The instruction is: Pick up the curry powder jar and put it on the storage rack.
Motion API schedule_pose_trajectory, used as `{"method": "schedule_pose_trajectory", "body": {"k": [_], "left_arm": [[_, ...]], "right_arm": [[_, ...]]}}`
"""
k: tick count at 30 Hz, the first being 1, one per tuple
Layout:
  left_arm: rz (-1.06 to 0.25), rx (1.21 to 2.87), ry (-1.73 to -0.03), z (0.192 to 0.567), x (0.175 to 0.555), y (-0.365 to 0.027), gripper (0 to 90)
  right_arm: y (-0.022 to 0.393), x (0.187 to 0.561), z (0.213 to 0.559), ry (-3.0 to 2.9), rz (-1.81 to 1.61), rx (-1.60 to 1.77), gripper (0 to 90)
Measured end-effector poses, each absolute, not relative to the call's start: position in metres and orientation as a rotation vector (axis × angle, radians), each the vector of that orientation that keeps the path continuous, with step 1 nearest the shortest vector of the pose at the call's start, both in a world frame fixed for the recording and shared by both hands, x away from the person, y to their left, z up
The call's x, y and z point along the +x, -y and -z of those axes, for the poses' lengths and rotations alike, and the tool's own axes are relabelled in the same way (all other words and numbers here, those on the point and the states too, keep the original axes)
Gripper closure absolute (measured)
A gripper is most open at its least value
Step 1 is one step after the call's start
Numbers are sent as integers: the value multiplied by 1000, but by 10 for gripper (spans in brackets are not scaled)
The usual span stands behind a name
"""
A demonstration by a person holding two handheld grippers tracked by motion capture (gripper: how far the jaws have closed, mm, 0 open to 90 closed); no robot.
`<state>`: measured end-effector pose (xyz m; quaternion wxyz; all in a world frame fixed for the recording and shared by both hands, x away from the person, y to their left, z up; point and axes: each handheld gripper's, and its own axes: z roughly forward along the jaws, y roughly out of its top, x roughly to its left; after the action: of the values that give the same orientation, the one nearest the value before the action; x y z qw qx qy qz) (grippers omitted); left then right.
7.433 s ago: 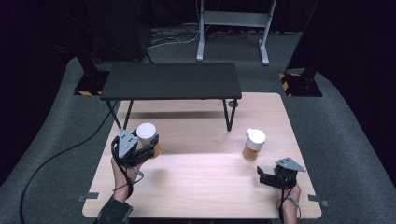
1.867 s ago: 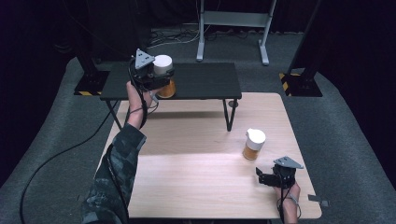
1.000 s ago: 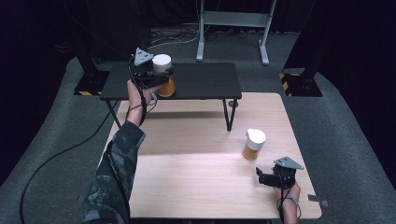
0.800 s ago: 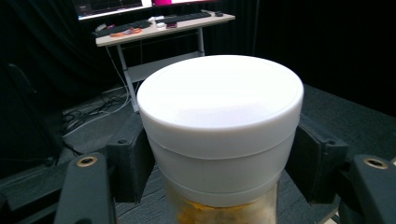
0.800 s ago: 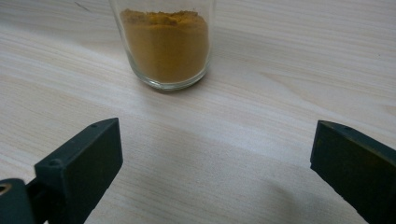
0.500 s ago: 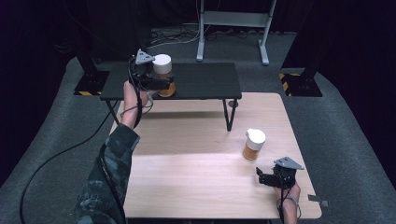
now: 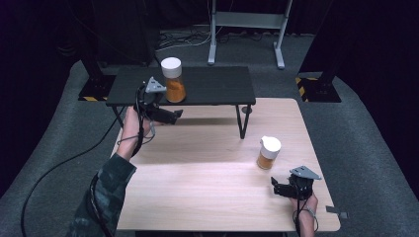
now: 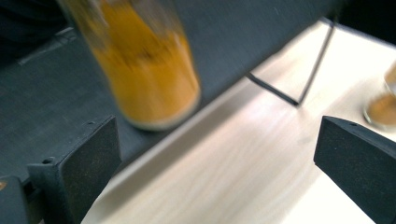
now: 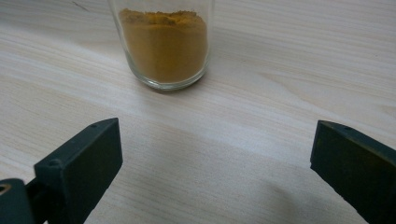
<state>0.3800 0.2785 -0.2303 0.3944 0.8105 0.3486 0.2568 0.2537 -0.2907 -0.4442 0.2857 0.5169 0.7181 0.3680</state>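
**Orange-powder jar released on black shelf, both claws open**

Orange powder fills the taller white-capped jar (image 7: 172,79), upright on the black raised shelf (image 7: 212,84) at the far side of the wooden surface (image 7: 197,173), near the shelf's front-left edge. Left claw (image 7: 174,114) sits just in front of and below that jar, over the surface's far-left part, pointing right. Its jaws have just been opening and stand wide apart, nothing between them. In the left gripper view the jar (image 8: 144,70) is blurred, standing on the shelf (image 8: 46,107) beyond the left jaw, clear of both pads; shelf edge and one thin shelf leg (image 8: 317,60) run diagonally across. Person's left forearm in a camo sleeve (image 7: 101,197) comes up from the bottom left, cable (image 7: 64,163) trailing off over the grey floor.

Moving right: a second, shorter jar (image 7: 269,152) with white cap and orange powder stands upright on the surface, right of centre, well apart from the shelf jar. Right claw (image 7: 274,186) hovers just in front of it near the surface's right front corner, pointing left, jaws spread wide and empty. Right gripper view shows that jar's glass base (image 9: 163,42) ahead, between the jaw lines but beyond the tips, not touched.
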Motion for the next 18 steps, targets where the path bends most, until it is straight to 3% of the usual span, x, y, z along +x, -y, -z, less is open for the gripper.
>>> {"method": "schedule_pose_trajectory", "body": {"k": [8, 18], "left_arm": [[-654, 2109, -870, 267, 355, -290, 1], [-583, 2148, -954, 341, 328, -293, 1]], "right_arm": [[290, 253, 444, -1918, -982, 1382, 10], [290, 253, 444, -1918, -980, 1380, 10]]}}
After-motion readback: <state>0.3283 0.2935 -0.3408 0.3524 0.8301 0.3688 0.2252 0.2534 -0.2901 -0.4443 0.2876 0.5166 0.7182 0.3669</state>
